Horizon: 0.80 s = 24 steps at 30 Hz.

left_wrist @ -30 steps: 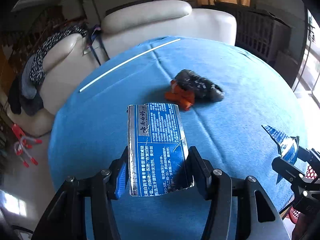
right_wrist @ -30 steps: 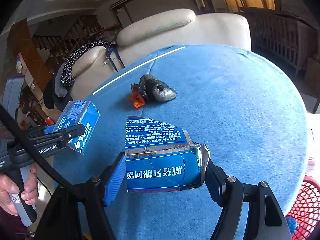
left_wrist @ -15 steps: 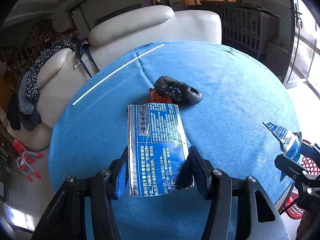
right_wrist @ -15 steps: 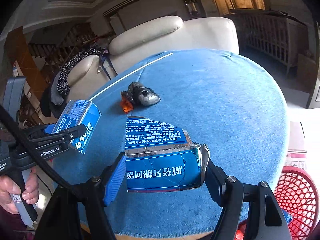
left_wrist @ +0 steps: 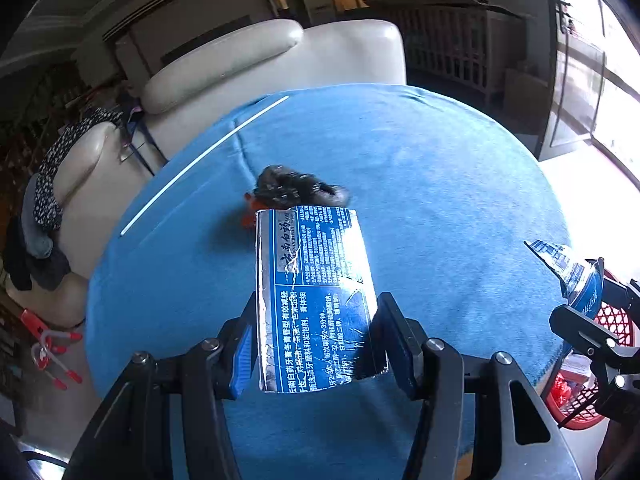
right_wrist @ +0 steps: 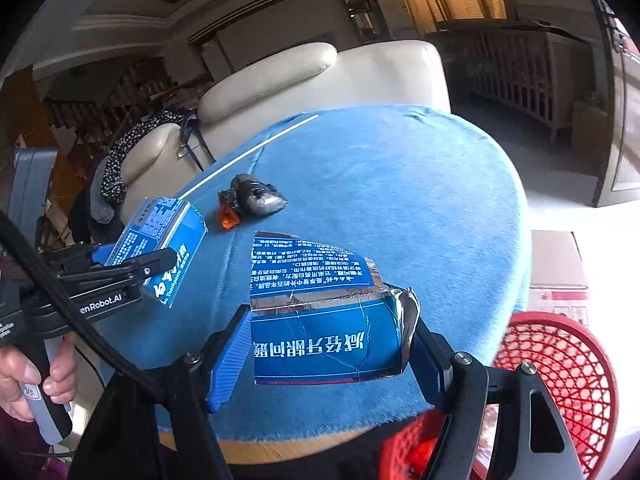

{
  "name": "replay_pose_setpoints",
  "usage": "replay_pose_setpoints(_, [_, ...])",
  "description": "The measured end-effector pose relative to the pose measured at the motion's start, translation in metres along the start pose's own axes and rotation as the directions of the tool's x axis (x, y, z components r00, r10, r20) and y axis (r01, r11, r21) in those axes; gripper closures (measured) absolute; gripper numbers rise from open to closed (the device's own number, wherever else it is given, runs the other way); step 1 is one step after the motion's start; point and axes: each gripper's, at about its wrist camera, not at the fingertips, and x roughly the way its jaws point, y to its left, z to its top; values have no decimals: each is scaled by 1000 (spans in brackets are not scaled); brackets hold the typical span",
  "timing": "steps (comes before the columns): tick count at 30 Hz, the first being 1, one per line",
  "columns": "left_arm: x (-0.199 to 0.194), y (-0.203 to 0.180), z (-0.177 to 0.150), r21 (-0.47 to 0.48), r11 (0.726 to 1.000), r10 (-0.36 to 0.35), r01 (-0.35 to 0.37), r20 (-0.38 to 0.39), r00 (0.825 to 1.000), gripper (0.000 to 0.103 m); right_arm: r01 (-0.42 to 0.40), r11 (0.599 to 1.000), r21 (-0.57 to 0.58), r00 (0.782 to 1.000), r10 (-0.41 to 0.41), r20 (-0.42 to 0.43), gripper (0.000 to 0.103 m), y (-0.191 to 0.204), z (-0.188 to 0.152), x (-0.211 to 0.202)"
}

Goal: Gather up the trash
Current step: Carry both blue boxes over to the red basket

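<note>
My left gripper [left_wrist: 316, 340] is shut on a piece of torn blue toothpaste box [left_wrist: 316, 292], held above the round blue table [left_wrist: 440, 184]. My right gripper [right_wrist: 326, 356] is shut on another torn blue box piece [right_wrist: 324, 320], held over the table's near right edge beside a red mesh basket [right_wrist: 560, 376]. A crumpled dark wrapper with an orange scrap [right_wrist: 252, 202] lies on the table beyond both grippers; it also shows in the left wrist view [left_wrist: 298, 190]. The left gripper with its box piece shows at the left of the right wrist view [right_wrist: 160, 248].
A white strip [left_wrist: 204, 164] lies along the table's far left edge. Cream armchairs [left_wrist: 256, 76] stand behind the table, with dark clothes [left_wrist: 40, 208] draped on one. A cardboard box [right_wrist: 558, 272] sits on the floor beyond the basket.
Both grippers have pulled back and risen from the table with their box pieces. The red basket has come into fuller view below the right gripper.
</note>
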Motion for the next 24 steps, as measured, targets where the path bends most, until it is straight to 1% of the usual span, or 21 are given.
replay_pose_setpoints(12, [-12,-46,8,99,994,-51,49,18,999,45,55,997,61,998,-57,26,28,-32,-10,-31])
replay_pose_setpoints(24, [-20,-73,8,164,984,-78,73,24,997,45,94,989,111,994,-98,37,28,-58,-20,-56])
